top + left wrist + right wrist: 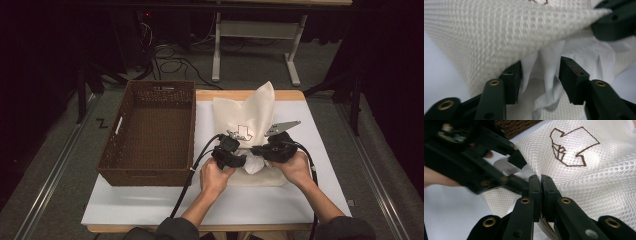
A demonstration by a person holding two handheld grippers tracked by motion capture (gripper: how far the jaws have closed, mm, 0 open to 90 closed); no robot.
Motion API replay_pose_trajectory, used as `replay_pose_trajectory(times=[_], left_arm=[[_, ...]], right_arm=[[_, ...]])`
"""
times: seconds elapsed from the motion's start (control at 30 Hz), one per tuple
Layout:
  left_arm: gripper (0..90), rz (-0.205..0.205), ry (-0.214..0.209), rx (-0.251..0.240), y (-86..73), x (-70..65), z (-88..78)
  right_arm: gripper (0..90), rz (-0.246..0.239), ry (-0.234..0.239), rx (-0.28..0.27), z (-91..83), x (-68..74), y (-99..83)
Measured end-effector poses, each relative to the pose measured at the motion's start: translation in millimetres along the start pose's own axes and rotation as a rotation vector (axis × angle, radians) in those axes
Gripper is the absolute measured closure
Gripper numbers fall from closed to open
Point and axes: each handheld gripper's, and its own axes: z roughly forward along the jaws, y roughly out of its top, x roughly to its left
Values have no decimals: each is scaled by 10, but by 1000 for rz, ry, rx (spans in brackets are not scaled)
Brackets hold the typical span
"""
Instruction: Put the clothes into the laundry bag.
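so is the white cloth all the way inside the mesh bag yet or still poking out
Still poking out. The white cloth hangs from the mouth of the mesh bag, between the apart jaws of the left gripper; the right gripper pinches the bag's edge.

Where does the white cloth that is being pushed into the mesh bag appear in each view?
High view: the white cloth lies between the two grippers, low centre.
Left gripper view: it hangs between that gripper's own fingers, at the centre.
Right gripper view: a pale patch left of centre.
Shared landmark: the mesh bag.
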Motion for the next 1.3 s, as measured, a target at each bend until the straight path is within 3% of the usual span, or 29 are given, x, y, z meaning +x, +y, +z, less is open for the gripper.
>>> replay_pose_trajectory(times=[0.2, 0.37, 0.43, 0.5, 0.67, 0.8, 0.9, 0.93, 1.1, 1.2, 1.3], left_arm=[[440, 45, 73, 59, -144, -23, -88], [433, 39, 90, 107, -283, -8, -64], [449, 37, 93, 117, -296, 11, -42], [547, 24, 78, 135, -301, 45, 25], [850, -4, -8, 110, -252, 71, 85], [876, -26, -58, 79, -156, 45, 114], [878, -31, -70, 67, -89, 41, 136], [879, -53, -86, 39, -14, 59, 154], [879, -85, -84, -15, 152, 122, 183], [877, -85, -47, -54, 227, 132, 212], [869, -82, -8, -41, 242, 154, 289]], right_arm=[[886, 2, -8, 3, -8, -4, -3], [885, -2, -9, 7, -6, -8, -7], [885, -5, -9, 4, 8, -8, -7], [885, -3, -7, 7, 17, 4, -3], [885, -5, -2, 8, 30, 2, 0], [886, -2, 7, 8, 38, 7, 11], [886, -4, 18, 4, 47, 40, 34], [886, -5, 22, 6, 47, 52, 44], [887, 5, 45, -4, 5, 66, 70], [888, 12, 57, -12, -16, 57, 75], [888, 18, 53, -11, 18, 41, 62]])
